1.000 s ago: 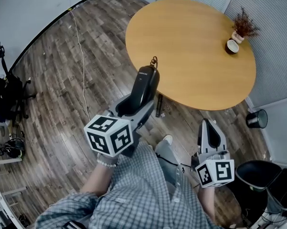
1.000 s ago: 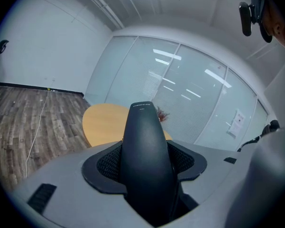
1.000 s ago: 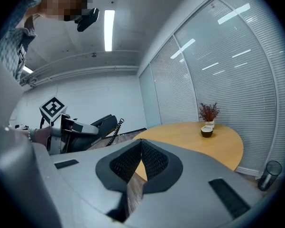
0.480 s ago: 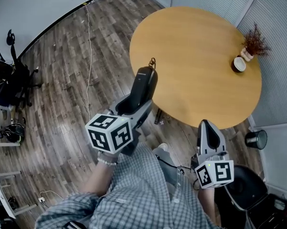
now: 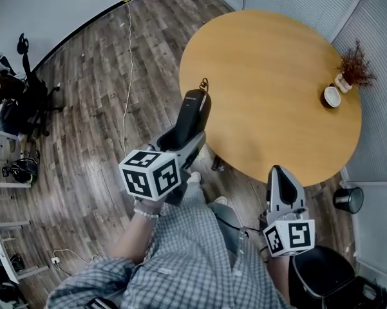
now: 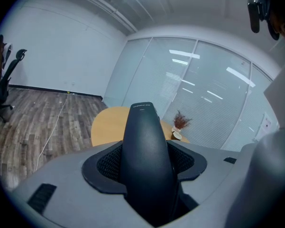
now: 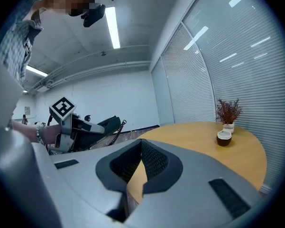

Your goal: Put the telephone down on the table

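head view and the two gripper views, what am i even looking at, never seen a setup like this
There is no robot here. A person holds a two-jaw tool in each hand; the cubes with square markers are part of those tools. The head view comes from a camera on the person's head, looking down. The other two views come from cameras riding on each tool, looking along its jaws. The left gripper is clamped on a black telephone handset, held in the air by the edge of the round wooden table. The right gripper is shut and empty. On the table's far side stand a dried plant and a small bowl.
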`<state>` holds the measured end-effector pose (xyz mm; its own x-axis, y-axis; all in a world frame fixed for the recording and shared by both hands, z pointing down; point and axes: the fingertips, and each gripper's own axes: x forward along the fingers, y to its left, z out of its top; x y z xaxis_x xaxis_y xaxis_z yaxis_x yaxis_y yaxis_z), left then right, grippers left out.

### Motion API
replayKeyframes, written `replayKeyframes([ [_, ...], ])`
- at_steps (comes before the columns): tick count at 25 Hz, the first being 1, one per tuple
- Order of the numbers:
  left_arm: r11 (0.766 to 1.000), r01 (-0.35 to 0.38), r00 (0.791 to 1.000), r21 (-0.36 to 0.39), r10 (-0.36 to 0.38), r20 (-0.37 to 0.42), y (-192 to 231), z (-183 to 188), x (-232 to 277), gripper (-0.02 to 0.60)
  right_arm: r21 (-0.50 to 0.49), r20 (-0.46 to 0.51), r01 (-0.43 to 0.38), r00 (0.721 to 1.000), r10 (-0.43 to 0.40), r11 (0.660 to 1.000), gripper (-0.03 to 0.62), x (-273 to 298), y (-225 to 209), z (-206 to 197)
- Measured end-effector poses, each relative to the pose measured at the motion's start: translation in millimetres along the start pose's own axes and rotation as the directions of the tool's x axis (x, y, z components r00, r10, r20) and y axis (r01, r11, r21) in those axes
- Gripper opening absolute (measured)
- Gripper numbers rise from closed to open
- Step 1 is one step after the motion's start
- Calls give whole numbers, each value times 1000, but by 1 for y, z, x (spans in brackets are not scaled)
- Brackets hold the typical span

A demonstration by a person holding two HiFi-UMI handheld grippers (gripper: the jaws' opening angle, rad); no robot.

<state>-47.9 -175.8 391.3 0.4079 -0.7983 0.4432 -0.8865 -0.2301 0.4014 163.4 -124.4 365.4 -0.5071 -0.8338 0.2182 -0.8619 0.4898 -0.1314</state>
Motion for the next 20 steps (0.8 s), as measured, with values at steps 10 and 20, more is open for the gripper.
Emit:
replayKeyframes([
  [10, 999, 32, 997, 38, -29, -70, 43, 22, 60, 279, 18, -12, 86, 996, -86, 996, 8, 44, -6, 14],
  [20, 988, 17, 981, 151, 13, -195, 106, -7, 130, 279, 26, -66, 153, 986, -151, 988, 8, 82, 2, -4],
])
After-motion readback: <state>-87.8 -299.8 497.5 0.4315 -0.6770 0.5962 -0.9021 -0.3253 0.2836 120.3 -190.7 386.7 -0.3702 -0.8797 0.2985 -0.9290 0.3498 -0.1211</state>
